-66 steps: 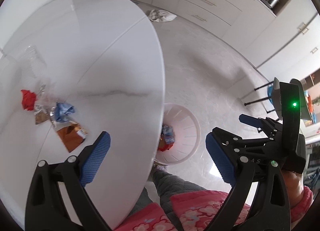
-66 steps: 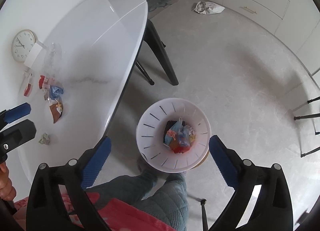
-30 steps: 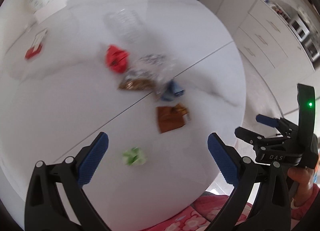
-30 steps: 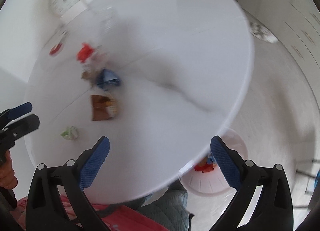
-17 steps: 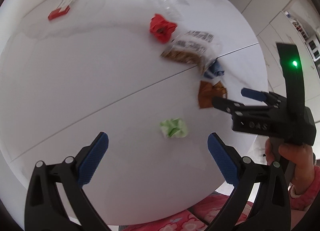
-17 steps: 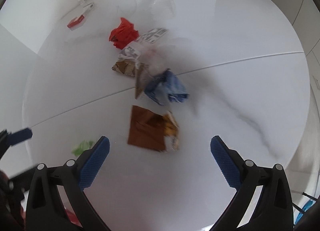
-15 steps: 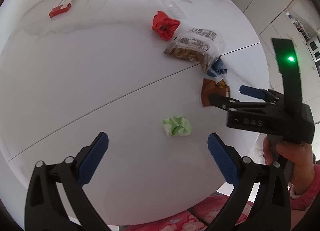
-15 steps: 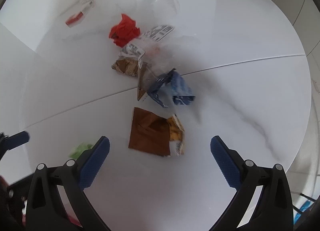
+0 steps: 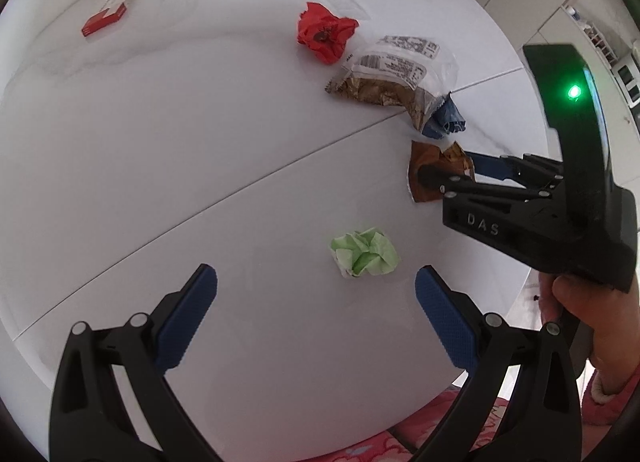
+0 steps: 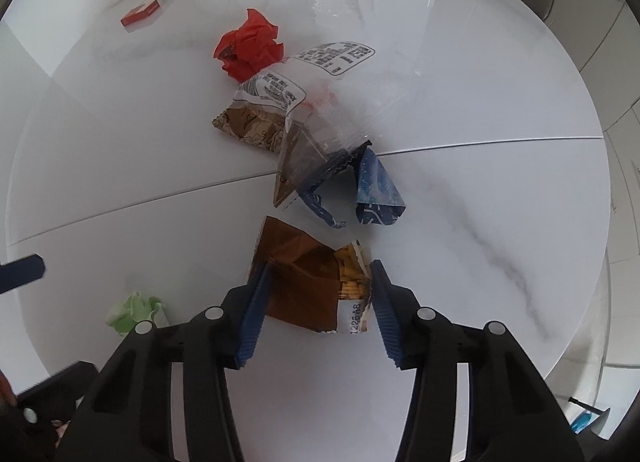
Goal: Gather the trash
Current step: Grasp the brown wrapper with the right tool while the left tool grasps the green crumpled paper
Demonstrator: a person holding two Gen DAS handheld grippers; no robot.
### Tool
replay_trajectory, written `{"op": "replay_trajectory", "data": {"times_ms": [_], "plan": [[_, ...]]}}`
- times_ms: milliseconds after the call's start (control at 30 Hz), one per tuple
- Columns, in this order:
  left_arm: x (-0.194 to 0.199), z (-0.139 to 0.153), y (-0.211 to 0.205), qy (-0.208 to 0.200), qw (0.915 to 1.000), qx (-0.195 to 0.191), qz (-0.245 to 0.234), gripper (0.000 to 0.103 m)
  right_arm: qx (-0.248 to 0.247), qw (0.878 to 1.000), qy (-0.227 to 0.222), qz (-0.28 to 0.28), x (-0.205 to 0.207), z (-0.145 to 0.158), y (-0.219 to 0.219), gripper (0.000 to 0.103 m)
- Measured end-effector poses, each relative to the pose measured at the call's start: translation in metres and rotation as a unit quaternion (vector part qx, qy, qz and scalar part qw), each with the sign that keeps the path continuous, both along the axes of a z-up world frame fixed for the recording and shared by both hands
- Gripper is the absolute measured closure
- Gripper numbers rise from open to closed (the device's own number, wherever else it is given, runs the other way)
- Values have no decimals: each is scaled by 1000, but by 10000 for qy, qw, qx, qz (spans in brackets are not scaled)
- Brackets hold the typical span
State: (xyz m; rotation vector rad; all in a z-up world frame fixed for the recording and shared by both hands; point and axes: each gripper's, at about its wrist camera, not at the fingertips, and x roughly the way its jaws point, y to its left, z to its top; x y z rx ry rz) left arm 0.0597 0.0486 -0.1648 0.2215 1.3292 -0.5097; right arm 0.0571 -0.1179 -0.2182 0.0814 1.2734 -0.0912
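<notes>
Right gripper (image 10: 318, 294) has just been closing onto the brown wrapper (image 10: 304, 282), pads touching its edges: light, crinkly, slippery foil, so pinch mid-body; left gripper (image 9: 316, 318) wide, empty.

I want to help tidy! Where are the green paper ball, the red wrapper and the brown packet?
green paper ball (image 9: 364, 252), left wrist view, crumpled middle.
red wrapper (image 9: 324, 35), left wrist view, centre.
brown packet (image 10: 302, 282), right wrist view, brown face.

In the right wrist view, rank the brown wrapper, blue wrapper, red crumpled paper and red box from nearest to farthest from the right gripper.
1. Brown wrapper, between the right gripper fingers.
2. Blue wrapper, just beyond.
3. Red crumpled paper, farther, left.
4. Red box, far left edge.
</notes>
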Motion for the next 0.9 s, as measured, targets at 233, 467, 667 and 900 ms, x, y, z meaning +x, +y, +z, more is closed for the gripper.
{"op": "replay_trajectory", "data": {"times_ms": [233,467,667,900], "plan": [[-2,-20,-18,128,9997,55,-208,19,298,9994,-31,-170,-8,1,-10,71],[3,-39,-27,357,9993,-7,-138,48,659,9970,-145,-389,-31,11,-28,76],[1,-39,-32,253,9995,-48,-195,64,832,9949,-276,-490,-47,20,-41,76],[-9,-25,-37,21,9993,-48,-366,64,910,9928,-392,-677,-60,29,-55,76]]}}
